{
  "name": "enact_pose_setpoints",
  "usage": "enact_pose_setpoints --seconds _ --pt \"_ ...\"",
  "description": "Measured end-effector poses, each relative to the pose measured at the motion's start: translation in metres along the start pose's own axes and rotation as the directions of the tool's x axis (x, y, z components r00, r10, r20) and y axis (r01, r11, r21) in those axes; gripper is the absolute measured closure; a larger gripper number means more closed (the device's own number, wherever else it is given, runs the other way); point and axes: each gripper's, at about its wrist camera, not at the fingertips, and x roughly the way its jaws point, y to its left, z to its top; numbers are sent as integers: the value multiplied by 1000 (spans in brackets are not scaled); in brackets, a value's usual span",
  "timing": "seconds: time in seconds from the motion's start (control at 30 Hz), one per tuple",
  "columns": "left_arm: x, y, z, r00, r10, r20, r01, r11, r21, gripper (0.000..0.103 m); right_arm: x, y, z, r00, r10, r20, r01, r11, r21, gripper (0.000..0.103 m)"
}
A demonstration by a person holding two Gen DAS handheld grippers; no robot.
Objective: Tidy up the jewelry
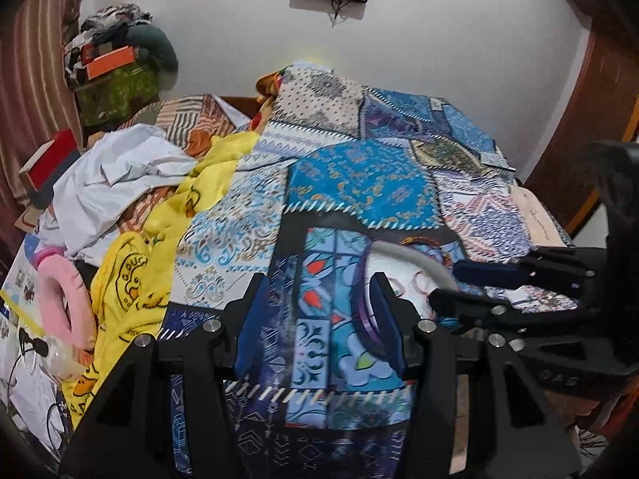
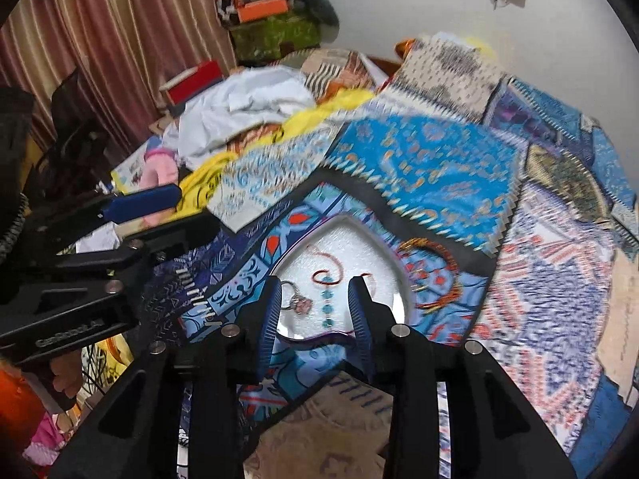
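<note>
On a bed covered by a blue patchwork quilt (image 2: 431, 167) lies a white heart-shaped tray (image 2: 351, 239) with a purple rim. From the right wrist view, the right gripper (image 2: 317, 307) hangs over the tray's near edge, its jaws a moderate gap apart with nothing pressed between them. Framed in that gap is a string of turquoise beads (image 2: 328, 297) lying on the tray floor. A ring with a pink stone (image 2: 297, 303) sits at the tray's 8 o'clock, just beside the left finger. Copper-coloured loops (image 2: 327, 273) lie nearer the tray's middle. Outside the tray, at its 3 o'clock and close to the rim, an orange beaded bangle (image 2: 433, 275) rests on the quilt.

The left gripper (image 1: 315, 325) hovers over the quilt at the tray's 9 o'clock, jaws about half open and empty; its right finger overlaps the tray's purple rim in its own view. Open quilt stretches toward 12 and 2 o'clock. At 10 o'clock a yellow duck blanket (image 1: 131, 279) and white cloth (image 1: 120, 183) crowd the bed's edge.
</note>
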Motion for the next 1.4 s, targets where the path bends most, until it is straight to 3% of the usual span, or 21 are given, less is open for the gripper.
enact_pose_setpoints --seconds 0.3,0.5,0.67,1.07,1.33,1.4 --pt "-19 -50 13 997 -64 53 60 995 81 52 -78 -46 -19 980 -129 150 119 990 74 71" --pt "-23 -89 18 991 -115 61 106 984 142 52 -117 -88 -44 959 -217 180 190 969 159 71" --pt "-15 -120 14 986 -165 24 158 971 178 52 -132 -114 -73 951 -264 158 226 948 224 71" --pt "12 -166 -13 973 -209 -102 228 942 247 52 -103 -128 -123 973 -227 32 211 942 262 71" --pt "22 -167 -29 968 -208 -140 237 940 244 52 -88 -127 -125 986 -159 44 142 953 267 72" --pt "23 -167 -30 967 -210 -141 239 939 246 52 -84 -129 -124 987 -157 40 141 952 271 76"
